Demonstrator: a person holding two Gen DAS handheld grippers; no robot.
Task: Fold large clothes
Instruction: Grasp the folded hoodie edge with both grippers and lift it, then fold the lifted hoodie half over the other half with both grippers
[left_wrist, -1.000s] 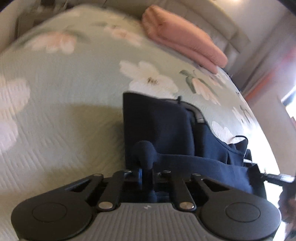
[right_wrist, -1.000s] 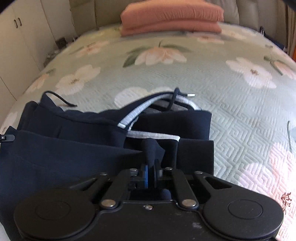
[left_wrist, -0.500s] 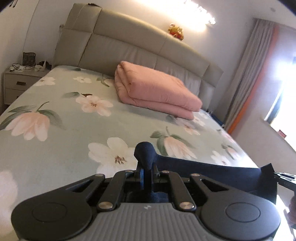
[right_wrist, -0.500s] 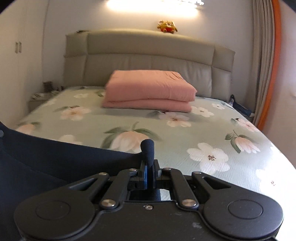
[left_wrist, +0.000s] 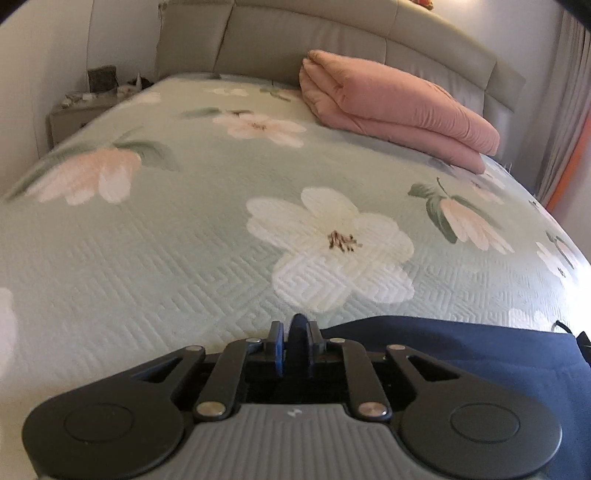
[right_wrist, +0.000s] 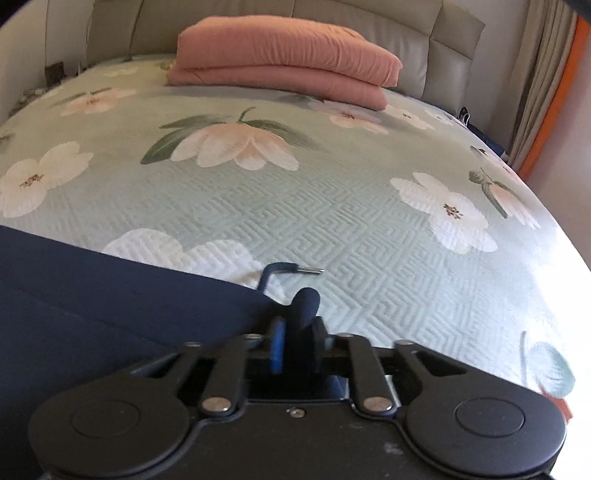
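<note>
While my left gripper (left_wrist: 295, 341) is pinching a small bunch of the navy garment (left_wrist: 461, 354) between its closed jaws, my right gripper (right_wrist: 297, 332) is doing the same at the opposite end, with a rolled nub of the dark cloth sticking up between its fingers. I am holding the garment stretched between the two, so its long axis is running side to side across the near part of the bed (left_wrist: 166, 258), its far edge lying straight and facing the headboard (right_wrist: 436, 48). From the left wrist view the cloth is spreading off to the right; from the right wrist view the navy garment (right_wrist: 110, 295) is spreading off to the left, lying low against the quilted floral cover. A navy drawstring (right_wrist: 288, 267) with a pale tip is poking out beyond the cloth's edge just beside my right gripper. Beyond that edge the bed is running wide and bare of other things up to a folded pink blanket (right_wrist: 288, 55), which is sitting well apart near the headboard. A nightstand (left_wrist: 74, 114) is standing off the bed's far left corner, and curtains (right_wrist: 546, 74) are hanging at the right.
</note>
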